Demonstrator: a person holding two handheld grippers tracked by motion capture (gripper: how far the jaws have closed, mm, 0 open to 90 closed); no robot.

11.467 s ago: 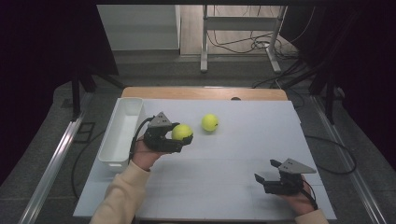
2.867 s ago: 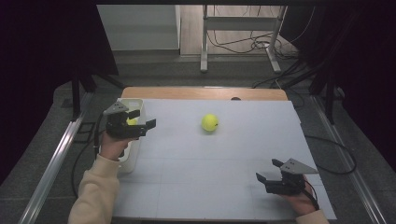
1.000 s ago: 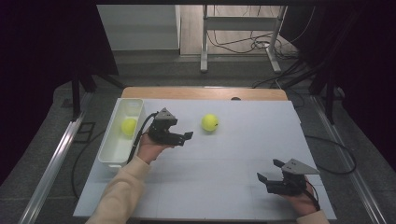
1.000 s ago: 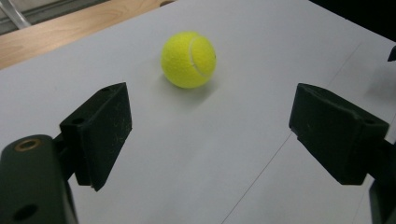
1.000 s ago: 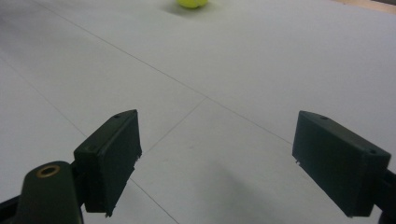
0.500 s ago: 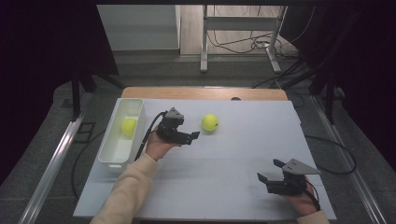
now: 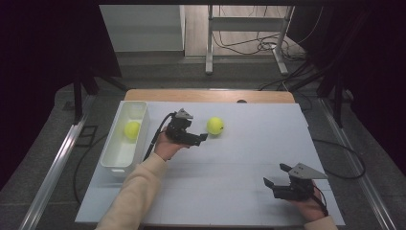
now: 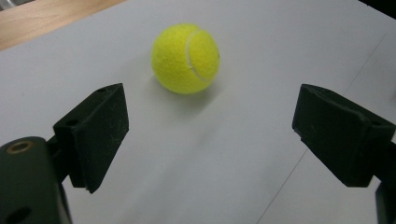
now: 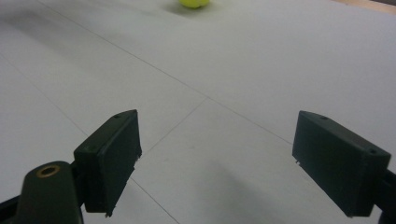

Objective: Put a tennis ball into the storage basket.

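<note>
A yellow tennis ball [image 7: 215,126] [image 8: 186,58] lies on the white table [image 7: 239,158], right of centre at the back. My left gripper [image 7: 198,137] [image 8: 210,135] points at it from the left, a short way off; its jaws have just been opening wider and nothing is between them. A second tennis ball [image 7: 131,129] rests inside the white bin [image 7: 111,160] at the table's left edge. My right gripper [image 7: 275,175] [image 9: 217,158] stands open near the front right corner, over bare table, with the first ball [image 9: 194,3] far ahead at the top edge of its view.
The bin runs along the left side of the table. A wooden strip [image 7: 210,95] borders the far edge. Beyond it are a metal stand's legs and cables [image 7: 244,45] on the floor.
The left gripper, which had left a ball in the bin, has moved right across the table toward the other ball, and its jaws stand wider. The right gripper has stayed still.
</note>
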